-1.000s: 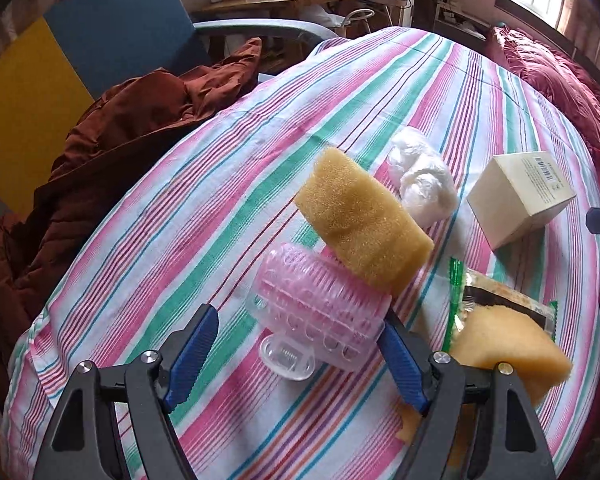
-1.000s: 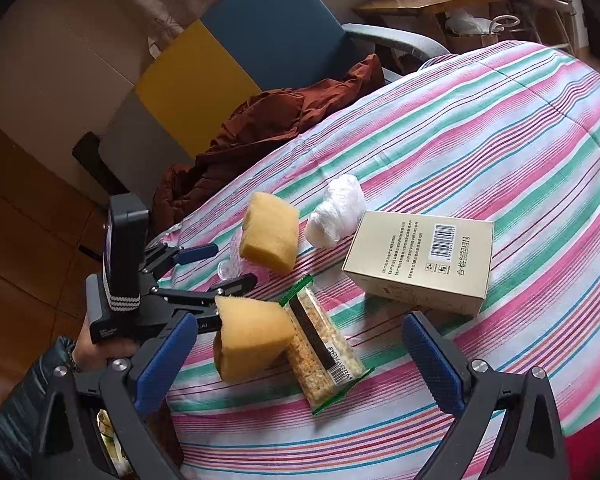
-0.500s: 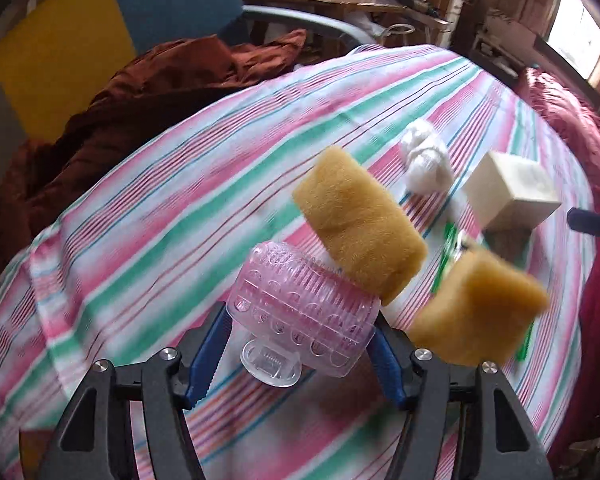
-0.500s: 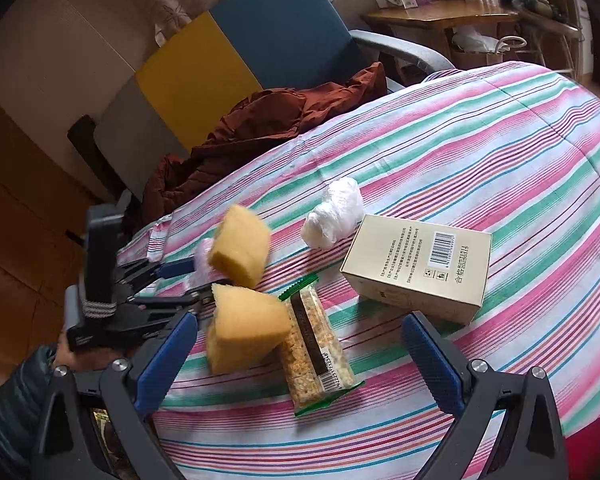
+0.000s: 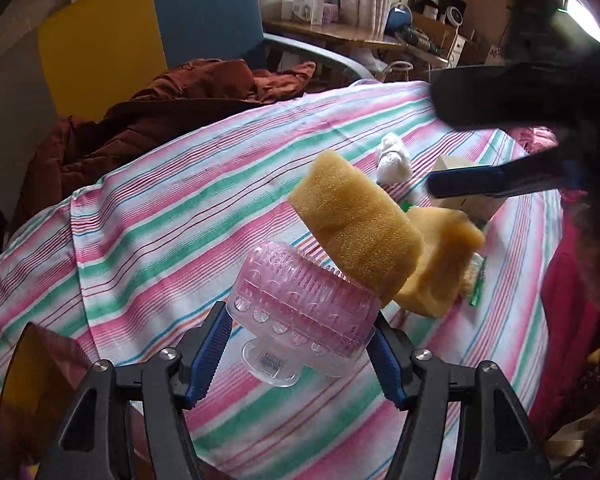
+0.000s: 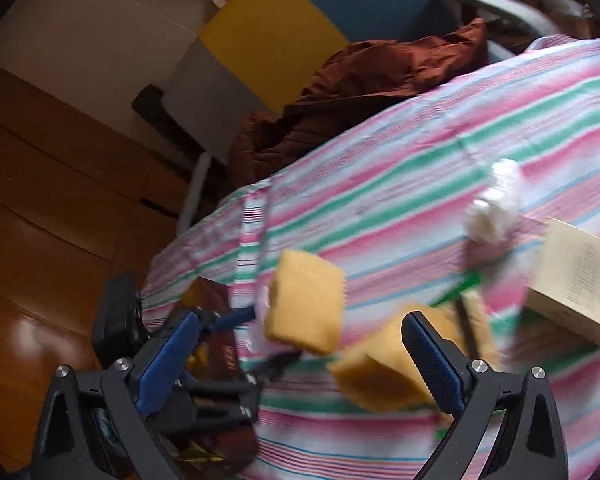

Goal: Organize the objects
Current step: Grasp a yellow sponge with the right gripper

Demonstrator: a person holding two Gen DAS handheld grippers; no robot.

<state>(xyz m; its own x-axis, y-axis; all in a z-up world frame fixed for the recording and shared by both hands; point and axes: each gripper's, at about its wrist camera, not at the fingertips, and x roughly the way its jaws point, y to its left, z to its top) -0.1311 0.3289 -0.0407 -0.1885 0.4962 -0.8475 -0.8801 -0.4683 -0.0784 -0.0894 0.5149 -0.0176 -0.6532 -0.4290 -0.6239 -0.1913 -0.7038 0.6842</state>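
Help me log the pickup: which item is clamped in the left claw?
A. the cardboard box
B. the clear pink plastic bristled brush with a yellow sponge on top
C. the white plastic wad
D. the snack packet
B: the left claw's blue pads press both sides of the clear pink plastic bristled brush, which carries the yellow sponge.

A striped cloth covers the bed. Ahead of the right gripper lie a sponge, snack packet, box and white wad.
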